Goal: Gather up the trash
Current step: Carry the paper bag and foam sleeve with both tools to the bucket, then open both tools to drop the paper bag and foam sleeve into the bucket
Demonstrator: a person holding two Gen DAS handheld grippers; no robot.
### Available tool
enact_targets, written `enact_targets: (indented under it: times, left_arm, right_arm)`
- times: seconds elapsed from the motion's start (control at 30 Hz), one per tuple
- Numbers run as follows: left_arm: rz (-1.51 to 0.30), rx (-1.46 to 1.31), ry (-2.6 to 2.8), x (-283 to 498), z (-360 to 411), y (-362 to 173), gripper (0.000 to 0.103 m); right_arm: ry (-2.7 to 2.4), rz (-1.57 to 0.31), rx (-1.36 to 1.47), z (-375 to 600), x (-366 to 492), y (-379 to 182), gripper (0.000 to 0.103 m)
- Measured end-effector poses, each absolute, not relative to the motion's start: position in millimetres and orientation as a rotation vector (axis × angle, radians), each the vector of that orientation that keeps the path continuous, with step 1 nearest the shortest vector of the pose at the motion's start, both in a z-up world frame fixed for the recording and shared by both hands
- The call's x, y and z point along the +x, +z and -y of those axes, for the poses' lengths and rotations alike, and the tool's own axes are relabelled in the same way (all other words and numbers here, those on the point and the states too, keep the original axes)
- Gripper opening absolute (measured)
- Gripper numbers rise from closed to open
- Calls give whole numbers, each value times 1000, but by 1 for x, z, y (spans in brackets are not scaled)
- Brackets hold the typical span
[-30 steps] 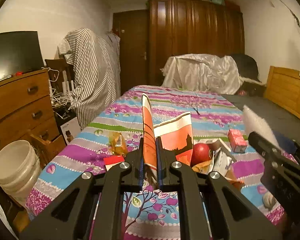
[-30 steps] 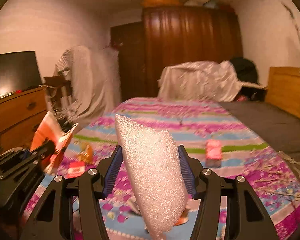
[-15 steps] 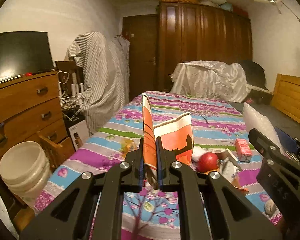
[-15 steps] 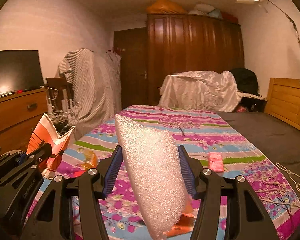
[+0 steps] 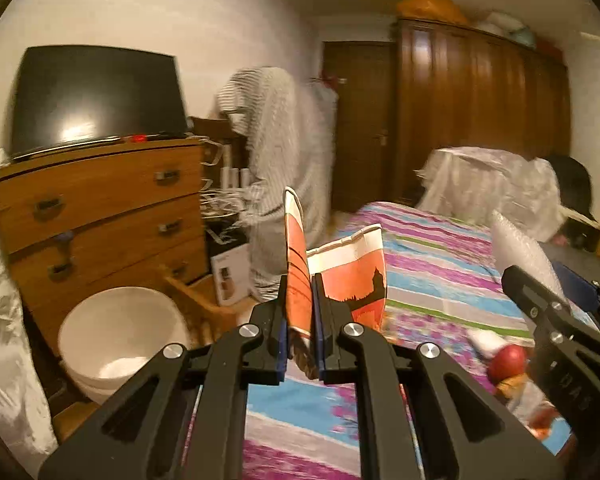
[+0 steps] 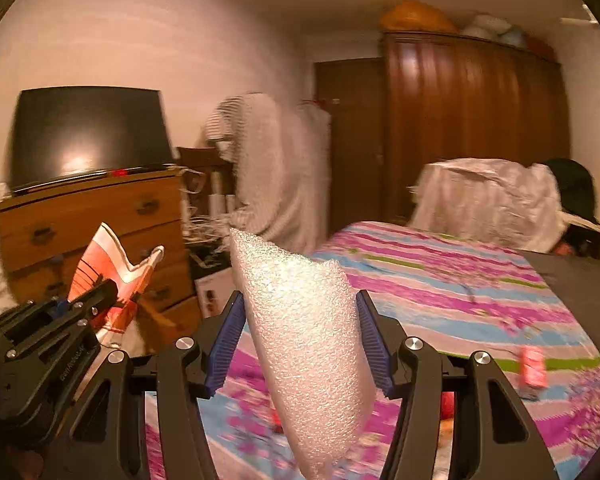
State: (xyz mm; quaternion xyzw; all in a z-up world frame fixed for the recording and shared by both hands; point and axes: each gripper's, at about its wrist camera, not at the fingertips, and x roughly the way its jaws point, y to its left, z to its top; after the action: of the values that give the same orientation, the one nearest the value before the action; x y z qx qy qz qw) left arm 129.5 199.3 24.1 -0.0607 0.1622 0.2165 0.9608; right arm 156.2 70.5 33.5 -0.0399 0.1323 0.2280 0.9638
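My left gripper (image 5: 302,320) is shut on an orange and white paper bag (image 5: 352,272), held above the left edge of the bed. A white bucket (image 5: 120,332) stands on the floor below and to the left of it. My right gripper (image 6: 300,344) is shut on a white foam sheet (image 6: 304,332), held upright over the bed. The left gripper with the paper bag also shows in the right wrist view (image 6: 96,300). The right gripper shows at the right of the left wrist view (image 5: 540,300). More trash, with a red ball (image 5: 508,362) and a red carton (image 6: 534,366), lies on the bed.
A wooden dresser (image 5: 100,216) with a dark TV (image 5: 92,96) stands at the left. A chair under striped cloth (image 5: 276,160), a cardboard box (image 5: 230,276), a dark wardrobe (image 5: 480,120) and a covered heap (image 5: 488,188) lie beyond. The bed (image 6: 460,292) has a striped cover.
Both grippers have swung left with their loads still held. The dresser, the TV and the white bucket now fill more of the view, and the bed has shifted right.
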Motion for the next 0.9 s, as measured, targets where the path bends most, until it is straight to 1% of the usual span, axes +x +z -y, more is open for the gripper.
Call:
enact_targets:
  times: [0.23, 0.53, 0.7, 0.8, 0.9]
  left_arm:
    - [-324, -150, 558, 106, -260, 30, 9]
    - [-356, -183, 659, 87, -336, 31, 9]
    - [-398, -130, 689, 102, -387, 25, 5]
    - [-421, -171, 703, 106, -425, 21, 1]
    - [-436, -182, 704, 106, -445, 24, 0]
  right_arm:
    - [592, -271, -128, -174, 152, 58, 57]
    - [737, -328, -170, -291, 153, 62, 57]
    - [839, -387, -202, -362, 159, 62, 56]
    - [874, -424, -206, -387, 174, 61, 56]
    - [946, -541, -199, -417, 197, 52, 56]
